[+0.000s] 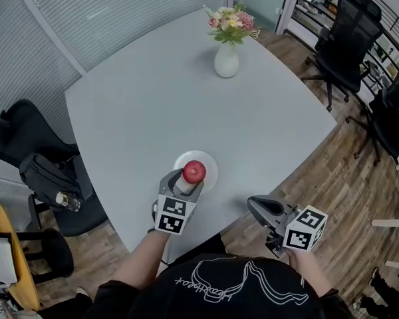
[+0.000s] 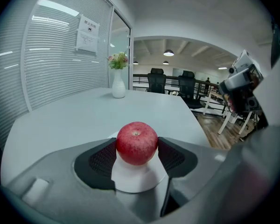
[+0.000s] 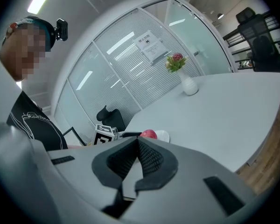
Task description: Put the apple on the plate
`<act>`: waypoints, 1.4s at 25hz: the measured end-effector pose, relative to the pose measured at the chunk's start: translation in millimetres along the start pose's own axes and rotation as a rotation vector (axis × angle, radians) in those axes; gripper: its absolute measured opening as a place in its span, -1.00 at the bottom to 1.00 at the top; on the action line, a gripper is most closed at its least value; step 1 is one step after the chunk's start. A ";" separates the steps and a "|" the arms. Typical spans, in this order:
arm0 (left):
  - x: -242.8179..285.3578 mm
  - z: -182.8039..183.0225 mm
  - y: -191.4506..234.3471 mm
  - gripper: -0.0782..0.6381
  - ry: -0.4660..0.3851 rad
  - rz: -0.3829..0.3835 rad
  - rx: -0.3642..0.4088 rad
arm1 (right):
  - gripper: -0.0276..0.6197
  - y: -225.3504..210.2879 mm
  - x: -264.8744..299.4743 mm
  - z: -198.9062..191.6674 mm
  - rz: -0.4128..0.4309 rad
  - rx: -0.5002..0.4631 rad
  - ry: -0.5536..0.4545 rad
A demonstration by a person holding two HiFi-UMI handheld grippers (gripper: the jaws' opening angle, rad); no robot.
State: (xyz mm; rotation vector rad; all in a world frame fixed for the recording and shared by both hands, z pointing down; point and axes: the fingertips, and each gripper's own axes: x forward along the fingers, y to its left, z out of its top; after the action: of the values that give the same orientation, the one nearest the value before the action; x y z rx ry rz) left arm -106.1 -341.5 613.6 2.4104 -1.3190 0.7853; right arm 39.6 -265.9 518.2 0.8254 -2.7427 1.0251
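Left gripper [image 1: 185,181]: black pads [image 2: 104,158] stand wide and press the two sides of the apple [image 2: 136,143], stem dimple up. Grip is on the fruit alone.
Apple sits over the near left part of the white plate [image 1: 211,163]. Cannot tell whether it touches the plate or hangs just above it. Plate holds nothing else.
Right gripper [image 3: 136,141]: jaw tips meet, nothing between them. It is off the near right table edge, well apart from the plate.
Plate lies near the near edge of the pale grey table [image 1: 153,111].
Far end of the table: a white vase [image 1: 227,60] with pink and yellow flowers [image 1: 231,24], upright, well apart from the plate. Open tabletop between.
Off the table: black office chairs [image 1: 339,45] far right on the wood floor, and a black chair [image 1: 26,138] left by the blinds.
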 end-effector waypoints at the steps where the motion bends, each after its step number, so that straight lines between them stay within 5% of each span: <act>1: 0.8 -1.8 -0.6 0.02 0.003 0.001 -0.002 | -0.89 -0.5 -1.0 -0.7 -0.002 0.002 0.001; 16: 13.2 -10.7 -3.7 0.02 0.007 0.009 0.038 | -0.89 -1.5 1.0 -3.2 -0.007 0.006 0.010; 23: 8.2 -13.4 0.4 0.13 -0.022 0.011 -0.008 | -0.89 2.1 0.0 -2.8 -0.004 0.007 0.013; 31: -42.2 4.0 25.3 0.13 -0.126 0.107 -0.163 | -0.89 17.4 -7.4 5.0 0.027 -0.022 -0.024; 35: -76.1 18.3 22.4 0.12 -0.182 0.078 -0.281 | -0.89 29.2 -12.1 6.3 0.050 -0.044 -0.036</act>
State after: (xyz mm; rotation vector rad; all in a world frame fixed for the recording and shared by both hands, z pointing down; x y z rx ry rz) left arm -152.1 -310.2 554.0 2.2581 -1.4884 0.3735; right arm 35.3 -246.1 493.2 0.7806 -2.8188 0.9633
